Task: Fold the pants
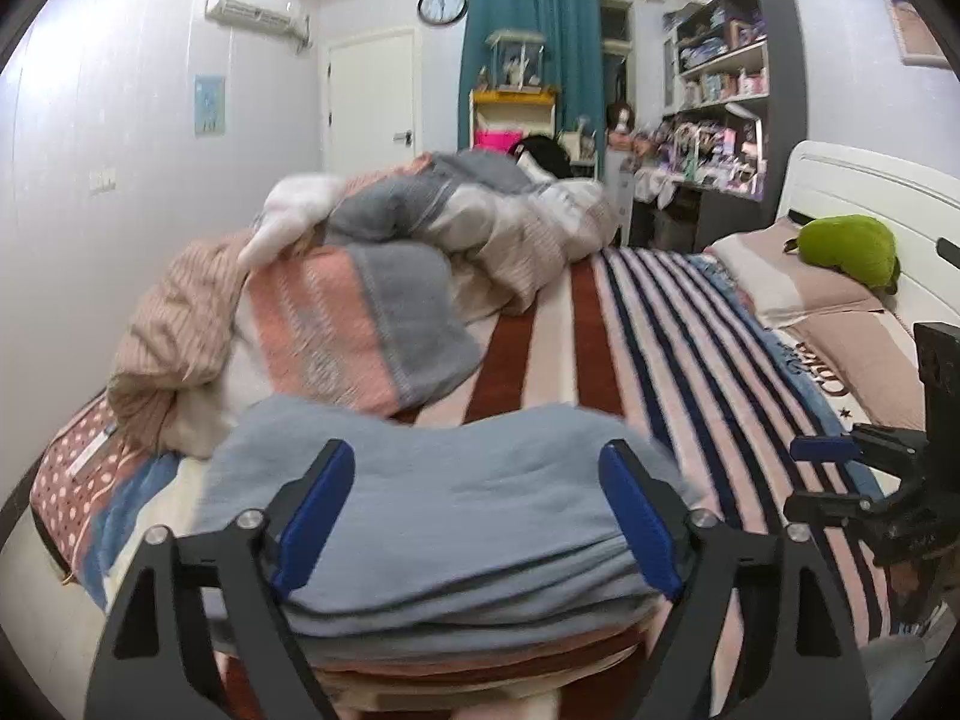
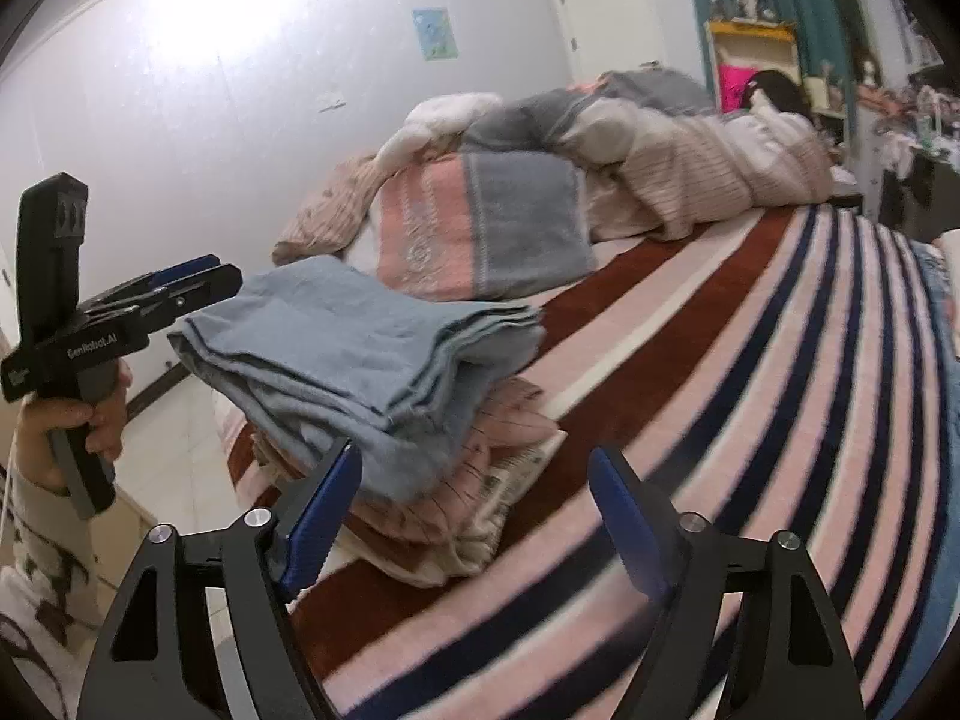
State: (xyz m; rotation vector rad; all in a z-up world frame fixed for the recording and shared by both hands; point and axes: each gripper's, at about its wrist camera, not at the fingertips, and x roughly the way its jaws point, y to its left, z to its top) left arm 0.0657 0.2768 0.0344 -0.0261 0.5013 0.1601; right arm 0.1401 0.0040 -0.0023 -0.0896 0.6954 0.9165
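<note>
Blue pads frame my left hand-held gripper, spread wide and pinching nothing — between the fingers lie the folded pants, a pale blue bundle sitting on top of a small stack of folded clothes at the near corner of the bed. From the right wrist view the pants show as several neat layers, with pinkish and cream garments beneath them. My right hand-held gripper is also spread, held over the striped bedspread just beside the stack and touching no cloth. In that same view the left hand-held gripper sits at the far edge of the pants, gripped in my left hand. Farther up the bed lies a rumpled heap of blankets — pink, grey and beige.
</note>
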